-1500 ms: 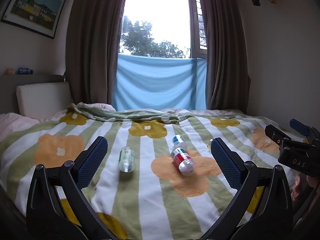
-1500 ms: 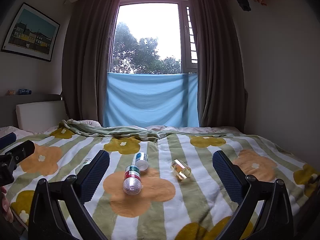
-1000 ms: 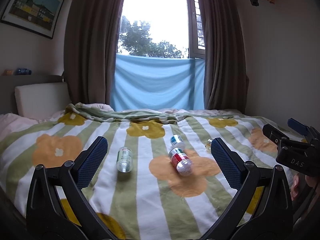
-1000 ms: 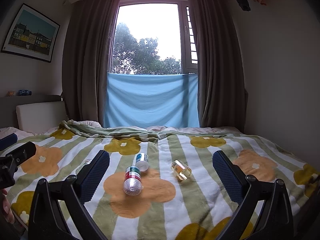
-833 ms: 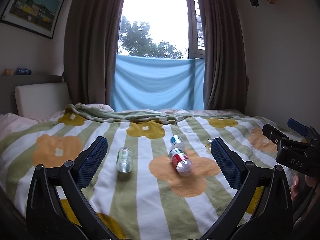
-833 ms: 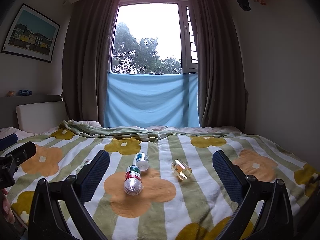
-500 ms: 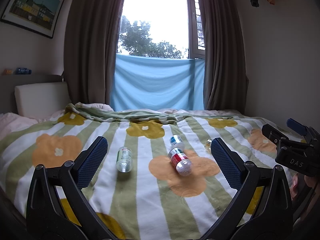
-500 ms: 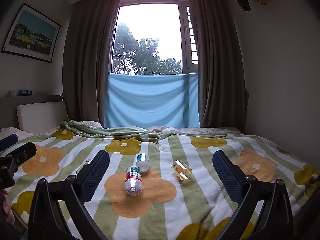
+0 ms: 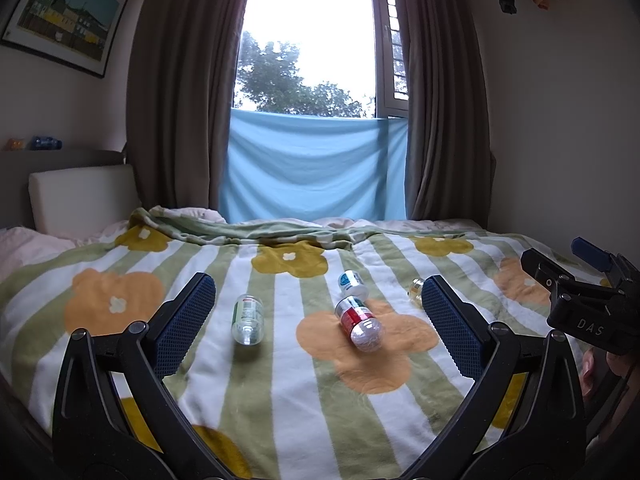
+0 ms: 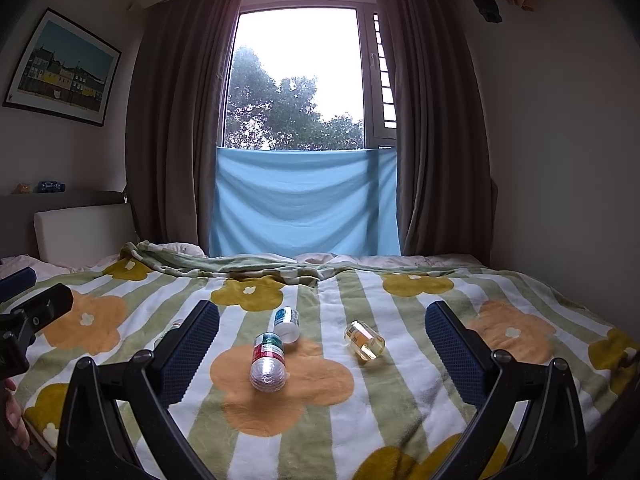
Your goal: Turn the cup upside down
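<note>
Cup (image 10: 364, 340): small, clear, yellowish-tinted, with a pale label on its side; seen lying on its side on the blanket (image 10: 400, 400), on a white stripe right of centre, its round end turned toward the near right. In the left wrist view it (image 9: 416, 289) is largely hidden behind the right fingertip pad.

Neighbouring items: a red-and-green labelled bottle (image 10: 269, 362) is laid on an orange flower to the near left of the cup; a teal-labelled bottle (image 10: 287, 324) lies just beyond that one, the two nearly touching; a green-labelled bottle (image 9: 248, 314) lies well apart to the left. The cup is apart from all three.

Open room: bare blanket is shown to the right of and nearer than the cup. The far edge of the blanket is folded back below a blue cloth (image 10: 306, 204) hung across the window, with curtains (image 10: 440, 140) on both sides.

Right gripper (image 10: 322, 330): fingers spread wide, nothing held or touched, held short of the cup.

Left gripper (image 9: 318, 304): likewise spread wide, nothing between its pads, held short of the bottles.
</note>
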Motion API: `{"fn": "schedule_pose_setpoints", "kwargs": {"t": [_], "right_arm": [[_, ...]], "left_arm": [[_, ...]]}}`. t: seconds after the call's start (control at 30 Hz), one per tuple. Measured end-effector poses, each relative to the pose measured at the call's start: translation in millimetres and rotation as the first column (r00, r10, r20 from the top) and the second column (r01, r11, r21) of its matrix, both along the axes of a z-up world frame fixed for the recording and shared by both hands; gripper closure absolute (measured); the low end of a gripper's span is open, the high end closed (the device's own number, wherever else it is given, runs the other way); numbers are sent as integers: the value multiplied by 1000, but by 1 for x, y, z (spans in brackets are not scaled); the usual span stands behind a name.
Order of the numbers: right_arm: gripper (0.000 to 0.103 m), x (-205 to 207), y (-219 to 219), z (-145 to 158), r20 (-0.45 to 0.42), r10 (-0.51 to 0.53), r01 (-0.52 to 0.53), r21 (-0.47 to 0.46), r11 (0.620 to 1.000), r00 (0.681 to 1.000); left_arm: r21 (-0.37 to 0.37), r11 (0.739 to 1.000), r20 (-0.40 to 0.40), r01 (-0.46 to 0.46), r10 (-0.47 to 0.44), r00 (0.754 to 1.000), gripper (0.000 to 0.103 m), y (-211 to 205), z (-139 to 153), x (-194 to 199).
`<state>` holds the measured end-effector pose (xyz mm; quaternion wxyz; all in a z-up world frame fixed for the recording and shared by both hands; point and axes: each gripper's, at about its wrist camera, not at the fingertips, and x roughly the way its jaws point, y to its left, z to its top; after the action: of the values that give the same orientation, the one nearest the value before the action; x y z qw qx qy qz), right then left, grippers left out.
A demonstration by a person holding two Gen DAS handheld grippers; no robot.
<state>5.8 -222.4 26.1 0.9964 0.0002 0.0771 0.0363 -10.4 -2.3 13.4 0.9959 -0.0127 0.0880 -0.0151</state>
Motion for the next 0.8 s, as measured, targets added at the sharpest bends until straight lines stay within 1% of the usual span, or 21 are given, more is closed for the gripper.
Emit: {"fn": "schedule_pose_setpoints", "kwargs": {"t": [0.5, 0.63, 0.8], "right_arm": [[0, 1, 1, 0, -7, 4, -4, 2, 1000, 1000], [0, 4, 4, -3, -22, 15, -15, 6, 1000, 1000], [0, 14, 11, -17, -53, 43, -42, 13, 999, 998]], "left_arm": [[-2, 1000, -14, 5, -5, 1000, 0, -2, -1, 1], [-1, 1000, -54, 7, -7, 999, 0, 3, -4, 14], [-45, 999, -137, 5, -11, 991, 0, 26, -13, 54]]}}
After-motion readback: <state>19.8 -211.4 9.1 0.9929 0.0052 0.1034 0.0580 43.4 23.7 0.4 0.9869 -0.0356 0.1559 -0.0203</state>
